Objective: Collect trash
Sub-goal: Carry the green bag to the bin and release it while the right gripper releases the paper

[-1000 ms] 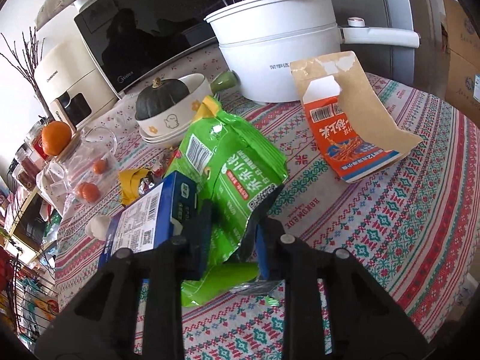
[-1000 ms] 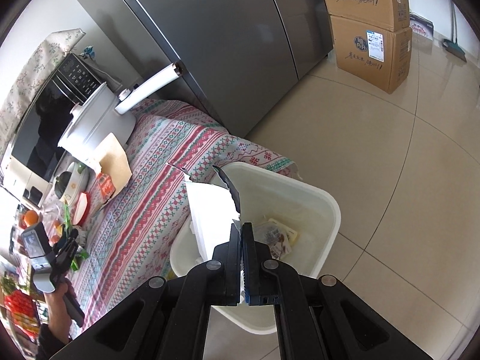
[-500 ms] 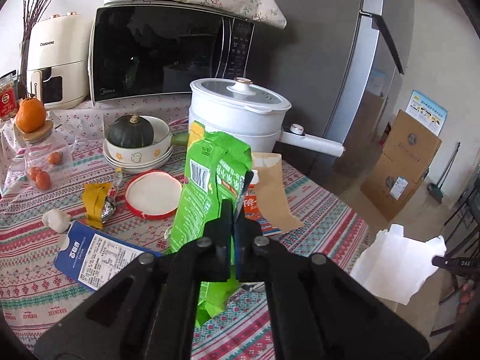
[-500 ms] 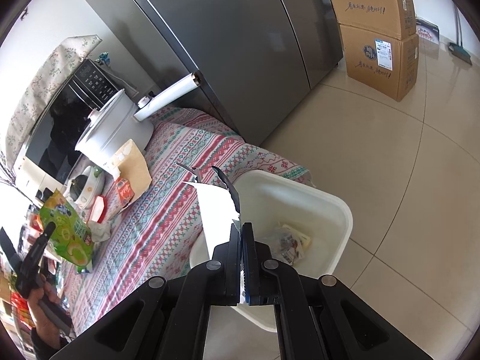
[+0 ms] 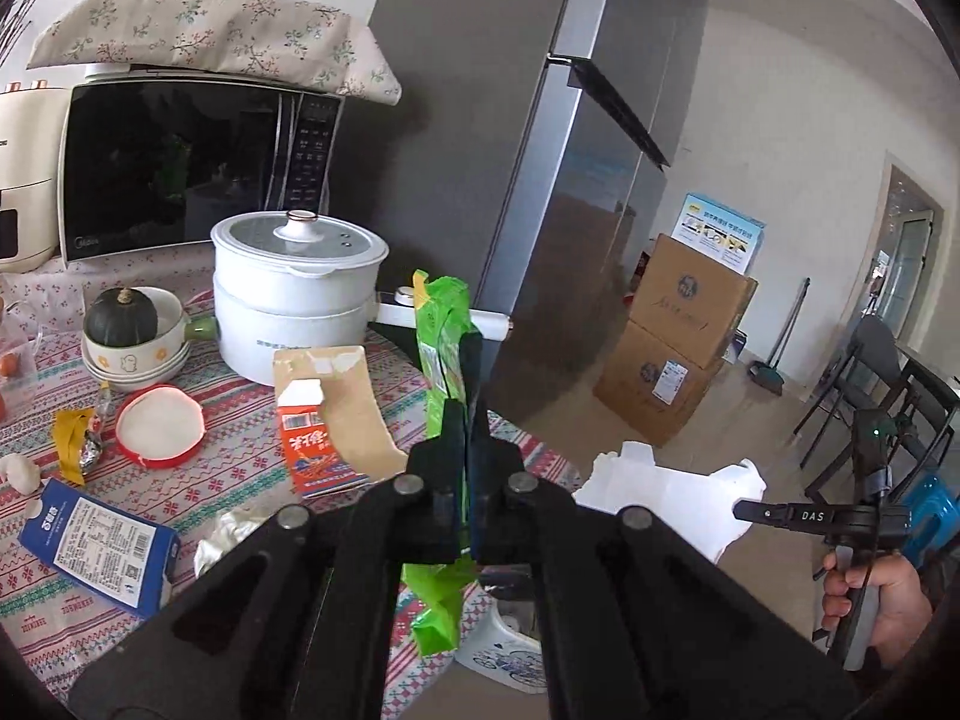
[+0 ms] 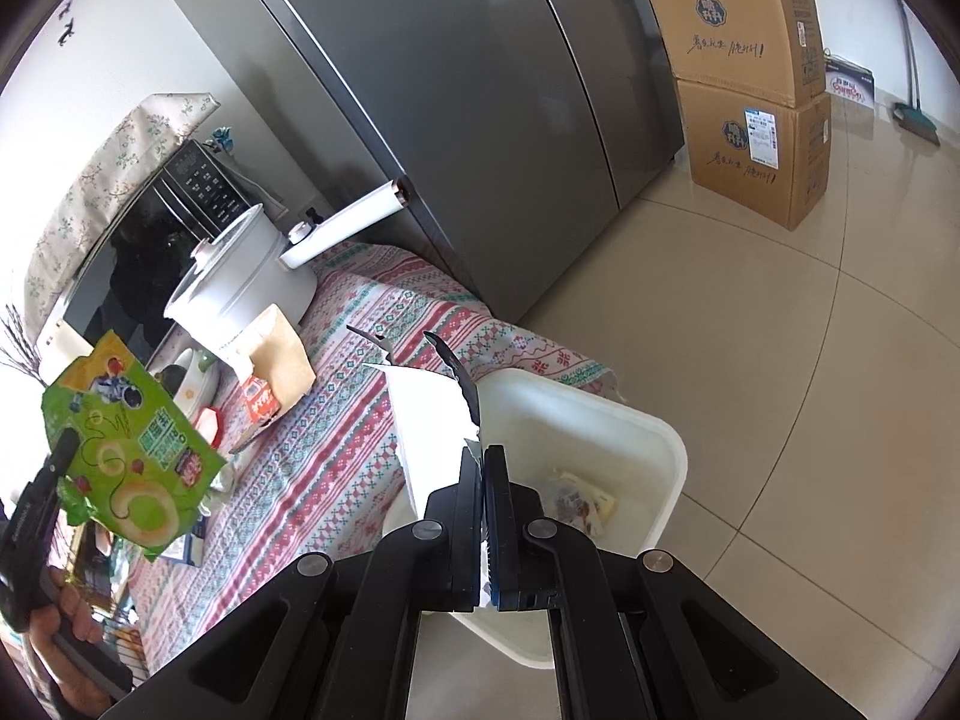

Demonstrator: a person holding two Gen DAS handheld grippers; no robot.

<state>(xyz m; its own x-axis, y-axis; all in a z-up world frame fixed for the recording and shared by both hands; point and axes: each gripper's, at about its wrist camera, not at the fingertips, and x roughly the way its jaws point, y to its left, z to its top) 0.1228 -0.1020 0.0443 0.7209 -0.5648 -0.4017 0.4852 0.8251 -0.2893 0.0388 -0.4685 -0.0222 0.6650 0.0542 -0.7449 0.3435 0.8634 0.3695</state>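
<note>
We saw, at the tabletop's (image 5: 528, 450) left edge, a blue carton (image 5: 99, 546) lying flat, w/ a yellow wrapper (image 5: 71, 444) and a red-rimmed lid (image 5: 159, 427) just behind it. Further back stood a bowl w/ a dark squash (image 5: 120, 317), a white pot (image 5: 297, 294) and the microwave (image 5: 180, 165). An orange carton w/ brown torn flap (image 5: 327, 420) lay nr the middle. The left gripper (image 5: 468, 414) was clamped tight on a green snack bag (image 5: 444, 324), held up off the tabletop, bag upright and edge-on, hiding part of the pot's handle. Right of that, past the tabletop's right edge, the right gripper (image 6: 482, 462) was pinched closed on a torn white sheet (image 6: 429, 432) over the white bin (image 6: 600, 426), which had some wrappers inside. Fridge (image 6: 480, 120) and stacked cardboard boxes (image 6: 756, 90) stood beyond.
</note>
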